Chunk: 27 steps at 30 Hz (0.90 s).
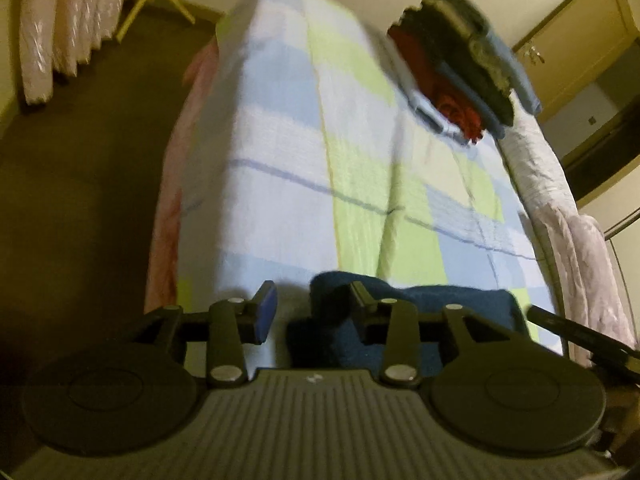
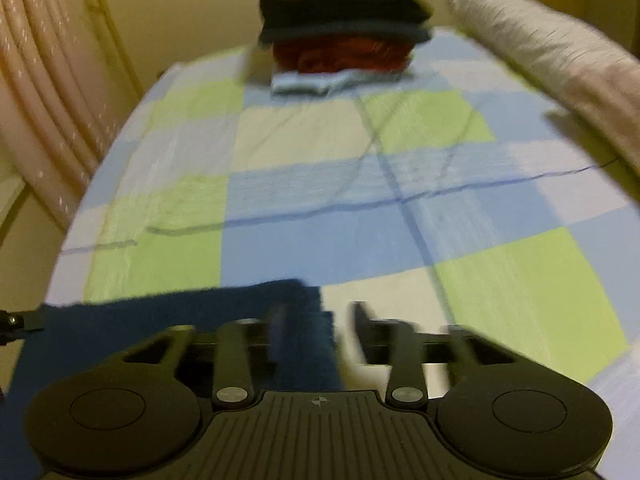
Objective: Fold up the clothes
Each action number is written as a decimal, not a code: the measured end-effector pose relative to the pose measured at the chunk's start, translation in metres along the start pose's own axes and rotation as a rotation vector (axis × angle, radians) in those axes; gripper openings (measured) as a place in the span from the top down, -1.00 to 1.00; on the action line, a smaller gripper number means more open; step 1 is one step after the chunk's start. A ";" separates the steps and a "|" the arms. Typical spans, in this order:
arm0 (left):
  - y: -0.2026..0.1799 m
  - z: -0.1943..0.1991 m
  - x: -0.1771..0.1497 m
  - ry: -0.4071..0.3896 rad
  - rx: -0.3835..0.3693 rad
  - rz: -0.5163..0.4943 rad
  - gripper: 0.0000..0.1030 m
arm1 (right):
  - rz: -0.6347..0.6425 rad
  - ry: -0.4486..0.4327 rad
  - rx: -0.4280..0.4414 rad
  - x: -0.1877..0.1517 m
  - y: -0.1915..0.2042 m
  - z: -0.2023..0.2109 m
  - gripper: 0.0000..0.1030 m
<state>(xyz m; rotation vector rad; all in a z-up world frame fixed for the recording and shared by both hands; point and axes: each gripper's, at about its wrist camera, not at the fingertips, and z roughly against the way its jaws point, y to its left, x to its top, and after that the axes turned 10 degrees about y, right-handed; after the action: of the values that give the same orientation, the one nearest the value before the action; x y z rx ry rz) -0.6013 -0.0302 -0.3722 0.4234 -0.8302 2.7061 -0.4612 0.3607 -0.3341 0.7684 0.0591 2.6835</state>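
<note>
**Dark blue garment at the near edge of the bed, both claws beside it**

A dark blue garment (image 1: 412, 304) is seen lying at the near end of the bed (image 1: 280, 160), on the checked blue, green and white sheet. In the left wrist view it lies around the right-hand finger of the left claw (image 1: 312, 308), whose jaws stand apart; cloth may reach into the gap, but no grip is shown. In the right wrist view the same cloth (image 2: 180, 312) stretches from the left edge to the left-hand finger of the right claw (image 2: 320, 328). There the picture is smeared by motion: the jaws appear spread, and whether cloth is pinched cannot be told.

At the far end of the bed a stack of folded clothes (image 2: 344, 28) is seen, with a pale blue piece lowest, then red, dark layers, and a blue piece on top. A rolled pale blanket (image 2: 560, 68) lies along the right side.

The garment is judged to be in hand between the two claws, though whether it is being spread out or has been folded over already cannot be settled from its visible part. Any next move would call for a firm pinch on an edge by each claw and level, matched travel.

No containers are in view.
</note>
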 end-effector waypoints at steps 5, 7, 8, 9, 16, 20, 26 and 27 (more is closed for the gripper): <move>-0.030 0.046 -0.030 0.039 -0.067 -0.107 0.57 | -0.052 -0.041 0.016 -0.044 0.005 0.071 0.08; -0.047 0.053 -0.049 0.081 -0.102 -0.152 0.71 | -0.056 -0.008 0.025 -0.069 0.013 0.090 0.09; -0.056 0.055 -0.058 0.100 -0.116 -0.171 0.71 | -0.058 0.009 0.029 -0.081 0.016 0.100 0.09; -0.065 0.057 -0.068 0.118 -0.131 -0.189 0.71 | -0.060 0.026 0.033 -0.093 0.020 0.110 0.09; -0.121 0.043 -0.115 0.179 -0.142 -0.351 0.69 | 0.013 0.025 0.030 -0.139 0.056 0.119 0.09; -0.126 0.014 -0.120 0.182 -0.032 -0.397 0.66 | 0.057 0.023 0.032 -0.137 0.062 0.099 0.09; -0.132 -0.004 -0.118 0.148 0.044 -0.414 0.64 | 0.113 0.069 0.045 -0.118 0.058 0.059 0.09; -0.132 -0.005 -0.116 0.147 0.046 -0.399 0.64 | 0.127 0.092 0.031 -0.113 0.061 0.057 0.09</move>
<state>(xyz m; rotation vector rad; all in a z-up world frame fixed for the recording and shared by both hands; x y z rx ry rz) -0.4503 0.0572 -0.3522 0.3512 -0.5729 2.3553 -0.3615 0.2614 -0.3346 0.6785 0.0771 2.8443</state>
